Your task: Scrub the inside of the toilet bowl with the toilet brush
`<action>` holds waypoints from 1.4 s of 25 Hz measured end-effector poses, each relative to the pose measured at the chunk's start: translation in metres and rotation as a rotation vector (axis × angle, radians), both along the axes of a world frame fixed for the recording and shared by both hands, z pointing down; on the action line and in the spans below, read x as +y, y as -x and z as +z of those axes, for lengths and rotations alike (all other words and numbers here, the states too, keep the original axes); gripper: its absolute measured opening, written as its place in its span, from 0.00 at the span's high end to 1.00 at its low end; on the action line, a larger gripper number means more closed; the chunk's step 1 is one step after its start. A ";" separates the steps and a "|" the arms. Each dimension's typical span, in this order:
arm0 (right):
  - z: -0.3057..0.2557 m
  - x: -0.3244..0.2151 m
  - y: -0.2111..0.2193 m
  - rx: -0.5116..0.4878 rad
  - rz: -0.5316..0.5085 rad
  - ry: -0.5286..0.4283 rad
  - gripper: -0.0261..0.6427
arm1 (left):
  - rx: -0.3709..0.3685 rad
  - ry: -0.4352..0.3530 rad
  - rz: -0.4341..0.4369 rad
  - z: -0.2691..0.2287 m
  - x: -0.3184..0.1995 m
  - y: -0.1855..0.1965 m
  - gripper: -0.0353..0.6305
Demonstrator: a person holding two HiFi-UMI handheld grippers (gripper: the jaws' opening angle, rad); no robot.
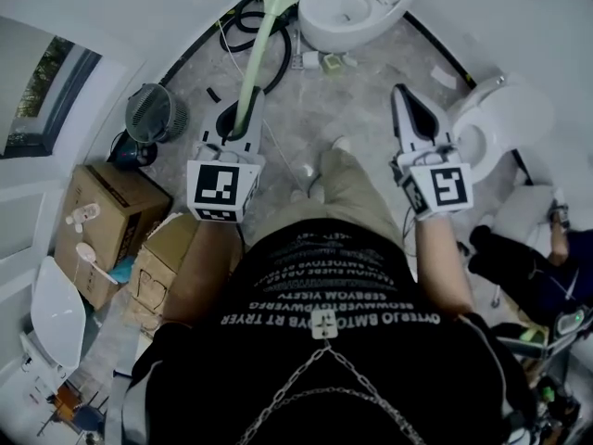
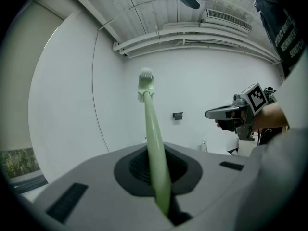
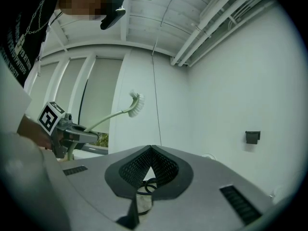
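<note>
A pale green toilet brush (image 1: 258, 54) is clamped by its handle in my left gripper (image 1: 243, 123), which is shut on it. The shaft (image 2: 153, 134) rises from between the jaws to the white bristle head (image 2: 146, 81), held in the air. In the head view the brush points toward a white toilet bowl (image 1: 357, 7) on the floor ahead, its head just left of the bowl's rim. My right gripper (image 1: 401, 95) is shut with nothing in it, its tips meeting (image 3: 150, 150). From the right gripper view the brush head (image 3: 137, 104) shows against the wall.
A second white toilet (image 1: 505, 123) stands at the right, with a seated person (image 1: 528, 267) beyond it. A fan (image 1: 150, 114), cardboard boxes (image 1: 107, 221) and a loose toilet lid (image 1: 56, 313) crowd the left. Black hose (image 1: 246, 26) and small bottles (image 1: 324, 61) lie near the far bowl.
</note>
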State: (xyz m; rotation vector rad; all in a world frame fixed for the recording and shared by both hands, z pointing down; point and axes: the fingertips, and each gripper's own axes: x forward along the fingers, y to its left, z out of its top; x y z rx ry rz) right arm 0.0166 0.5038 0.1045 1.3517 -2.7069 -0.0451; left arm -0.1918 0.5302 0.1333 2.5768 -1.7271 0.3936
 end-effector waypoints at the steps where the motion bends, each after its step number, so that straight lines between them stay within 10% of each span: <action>1: 0.001 -0.004 -0.001 0.003 0.003 0.000 0.96 | 0.000 0.001 0.001 -0.001 -0.003 -0.001 0.94; 35: 0.020 -0.137 -0.047 0.046 -0.049 0.056 0.96 | 0.008 0.041 -0.018 -0.002 -0.139 -0.035 0.94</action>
